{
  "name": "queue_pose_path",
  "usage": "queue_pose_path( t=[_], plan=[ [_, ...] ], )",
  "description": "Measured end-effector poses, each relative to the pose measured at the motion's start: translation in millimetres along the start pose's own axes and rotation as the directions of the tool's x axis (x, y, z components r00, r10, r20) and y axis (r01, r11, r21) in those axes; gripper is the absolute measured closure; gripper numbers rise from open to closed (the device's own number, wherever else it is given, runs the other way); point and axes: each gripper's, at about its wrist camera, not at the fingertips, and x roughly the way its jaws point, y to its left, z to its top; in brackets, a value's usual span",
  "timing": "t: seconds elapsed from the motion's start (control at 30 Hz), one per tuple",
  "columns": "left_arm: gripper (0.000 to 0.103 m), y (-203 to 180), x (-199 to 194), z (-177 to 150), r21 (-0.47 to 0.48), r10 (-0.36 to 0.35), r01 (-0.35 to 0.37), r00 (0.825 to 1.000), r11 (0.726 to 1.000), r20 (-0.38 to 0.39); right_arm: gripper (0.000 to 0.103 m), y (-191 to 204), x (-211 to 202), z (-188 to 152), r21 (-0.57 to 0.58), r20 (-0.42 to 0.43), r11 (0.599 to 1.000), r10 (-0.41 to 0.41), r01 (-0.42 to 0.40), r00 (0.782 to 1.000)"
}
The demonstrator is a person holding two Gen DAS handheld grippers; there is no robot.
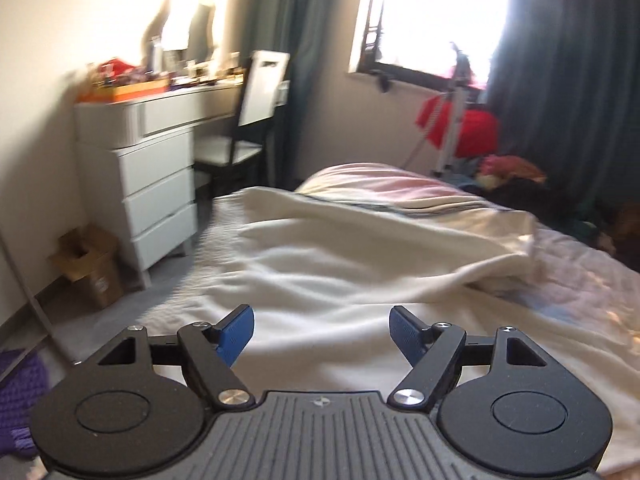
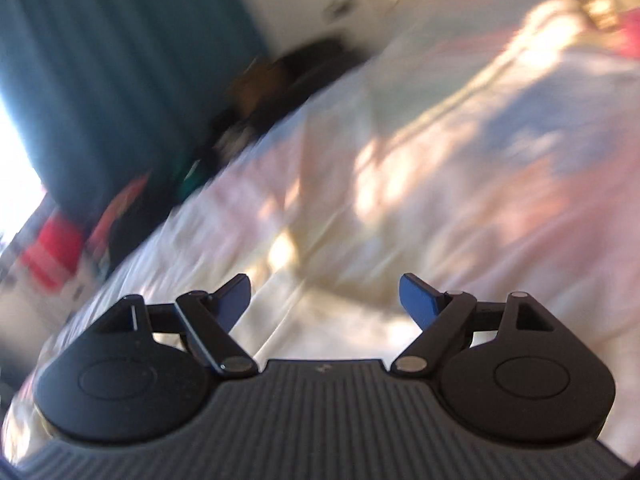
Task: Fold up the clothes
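Observation:
A cream garment [image 1: 352, 256] lies rumpled across the bed [image 1: 592, 292], its far part folded back over itself. My left gripper [image 1: 322, 330] is open and empty, hovering over the near part of the cloth. My right gripper [image 2: 325, 296] is open and empty above the bed; that view is heavily blurred. The cream cloth [image 2: 320, 320] shows only as a pale smear under its fingers.
A white dresser [image 1: 156, 184] with clutter on top stands left of the bed, with a chair [image 1: 244, 128] beside it and a cardboard box [image 1: 90, 264] on the floor. Red things [image 1: 472, 128] and a clothes pile sit under the window. Dark curtains [image 2: 120, 60] hang behind.

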Motion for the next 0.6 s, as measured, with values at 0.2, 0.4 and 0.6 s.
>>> queue_pose_path(
  t=[0.2,0.4,0.6],
  plan=[
    [0.022,-101,47,-15,0.085,-0.172,0.173,0.985,0.981,-0.021,0.021,23,64,-17,-0.131,-0.108,0.991,0.007,-0.021,0.994],
    [0.022,-160,111,-59,0.159,-0.269,0.270,0.963,0.950,-0.029,0.021,37,93,-38,-0.317,0.011,0.943,-0.098,0.096,0.995],
    [0.022,-159,146,-87,0.197,-0.245,0.259,0.965,0.946,-0.091,0.064,31,102,-31,-0.295,-0.006,0.953,-0.075,0.070,0.997]
  ],
)
